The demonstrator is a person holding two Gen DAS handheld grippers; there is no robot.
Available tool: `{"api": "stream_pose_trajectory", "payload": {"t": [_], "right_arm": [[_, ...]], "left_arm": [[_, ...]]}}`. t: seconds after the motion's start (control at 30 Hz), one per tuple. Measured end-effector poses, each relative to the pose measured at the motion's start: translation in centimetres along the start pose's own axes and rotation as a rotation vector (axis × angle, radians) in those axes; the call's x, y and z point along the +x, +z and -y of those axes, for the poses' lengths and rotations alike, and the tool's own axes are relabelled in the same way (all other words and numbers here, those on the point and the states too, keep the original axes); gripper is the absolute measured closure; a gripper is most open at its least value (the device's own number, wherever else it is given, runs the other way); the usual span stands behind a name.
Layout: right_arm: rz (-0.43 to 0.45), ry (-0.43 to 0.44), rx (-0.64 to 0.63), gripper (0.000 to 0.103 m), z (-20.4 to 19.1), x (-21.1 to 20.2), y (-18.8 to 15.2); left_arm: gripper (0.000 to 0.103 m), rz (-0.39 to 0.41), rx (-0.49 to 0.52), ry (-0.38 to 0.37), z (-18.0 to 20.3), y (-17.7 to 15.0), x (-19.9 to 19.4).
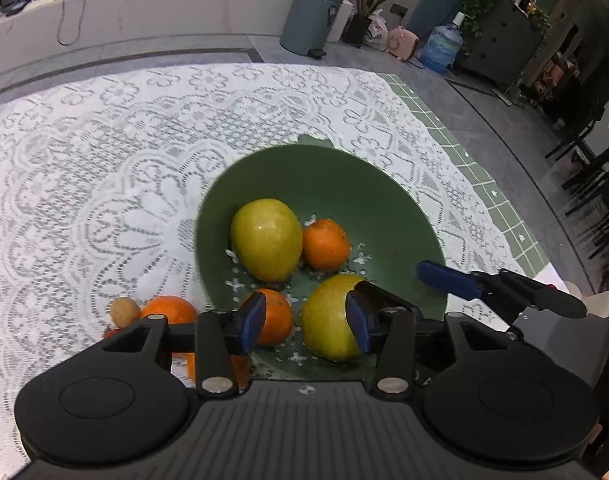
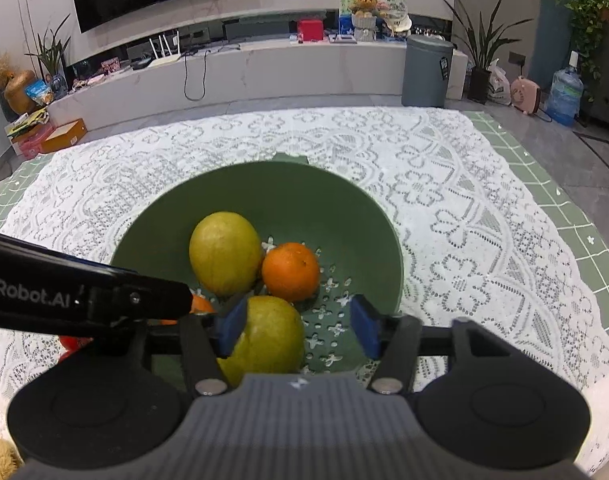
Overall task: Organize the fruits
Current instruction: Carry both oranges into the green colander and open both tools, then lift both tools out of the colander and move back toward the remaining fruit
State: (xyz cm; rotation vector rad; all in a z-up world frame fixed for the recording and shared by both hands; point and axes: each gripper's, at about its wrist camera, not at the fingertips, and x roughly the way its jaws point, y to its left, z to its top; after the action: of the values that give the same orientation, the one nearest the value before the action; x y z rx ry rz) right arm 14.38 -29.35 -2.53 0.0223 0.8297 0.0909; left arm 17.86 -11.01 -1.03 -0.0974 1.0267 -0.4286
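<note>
Bowl (image 2: 344, 208) holding fruit, orange (image 1: 169, 310) outside, left tongs (image 1: 306, 326) apart, right tongs (image 2: 298, 330) apart.

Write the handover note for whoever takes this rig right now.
Left hand-held gripper: open, empty, over the green bowl's near rim.
Right hand-held gripper: open; near pear lies loose beside its left pad.
In bowl: two pears, far one, and two oranges.
Left: an orange, a small brown fruit and something red, mostly hidden, lie on the lace cloth.
</note>
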Motion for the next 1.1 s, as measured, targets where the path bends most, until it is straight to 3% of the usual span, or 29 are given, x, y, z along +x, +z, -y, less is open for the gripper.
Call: {"api": "stream_pose_trajectory", "payload": {"t": [0.4, 0.57, 0.83, 1.1], "right_arm": [[0.1, -0.023, -0.037, 0.029, -1.0, -1.8, -0.3], [0.167, -0.035, -0.021, 0.029, -1.1, -3.0, -0.5], [0.26, 0.022, 0.092, 0.029, -1.1, -5.1, -1.0], [0.275, 0.075, 0.12, 0.029, -3.9, -6.2, -2.2]], "left_arm": [[0.047, 0.101, -0.007, 0.093, -0.1, -1.2, -4.2], [0.046, 0.15, 0.036, 0.158, 0.1, -2.3, -6.3], [0.045, 0.202, 0.087, 0.235, -1.1, -4.0, -9.1], [0.045, 0.252, 0.106, 0.307, -3.4, -5.9, -10.4]]}}
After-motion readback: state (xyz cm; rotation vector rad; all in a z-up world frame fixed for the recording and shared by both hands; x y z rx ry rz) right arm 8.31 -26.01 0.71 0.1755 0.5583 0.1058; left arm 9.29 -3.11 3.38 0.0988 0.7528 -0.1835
